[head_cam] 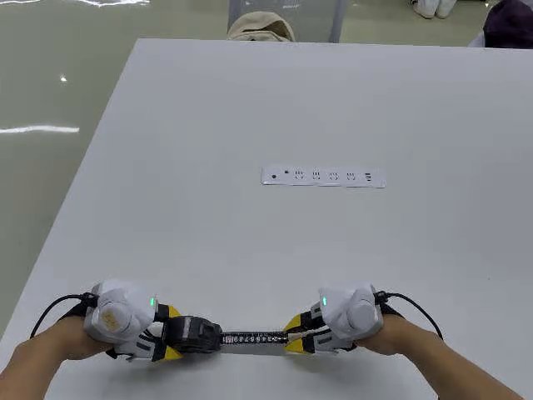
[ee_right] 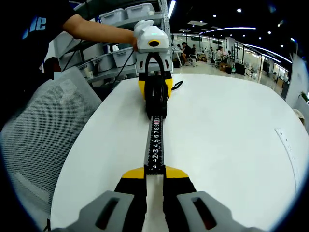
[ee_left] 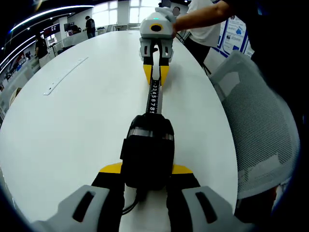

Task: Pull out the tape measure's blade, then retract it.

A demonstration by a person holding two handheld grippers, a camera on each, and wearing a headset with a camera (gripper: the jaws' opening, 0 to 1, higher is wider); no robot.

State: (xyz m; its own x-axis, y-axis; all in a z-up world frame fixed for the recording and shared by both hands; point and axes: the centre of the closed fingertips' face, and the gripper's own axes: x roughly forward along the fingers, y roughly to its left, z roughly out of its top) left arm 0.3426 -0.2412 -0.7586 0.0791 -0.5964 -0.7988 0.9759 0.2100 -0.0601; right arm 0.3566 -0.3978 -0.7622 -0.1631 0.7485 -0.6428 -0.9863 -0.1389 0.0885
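Observation:
A black tape measure case [head_cam: 196,334] rests near the table's front edge, gripped by my left gripper [head_cam: 169,337]; in the left gripper view the case [ee_left: 147,150] sits between the yellow-tipped jaws. A short length of blade [head_cam: 254,338] with black numerals runs right to my right gripper [head_cam: 293,335], whose jaws are shut on the blade's end [ee_right: 155,166]. In the right gripper view the blade [ee_right: 155,142] stretches to the case [ee_right: 155,99] and the left gripper [ee_right: 153,94] beyond. The left gripper view shows the blade [ee_left: 153,96] leading to the right gripper [ee_left: 155,75].
A white power strip [head_cam: 323,177] lies flat in the middle of the white table [head_cam: 250,108]. A grey mesh chair [ee_left: 256,121] stands beside the table's near edge. A chair back [head_cam: 261,27] shows past the far edge.

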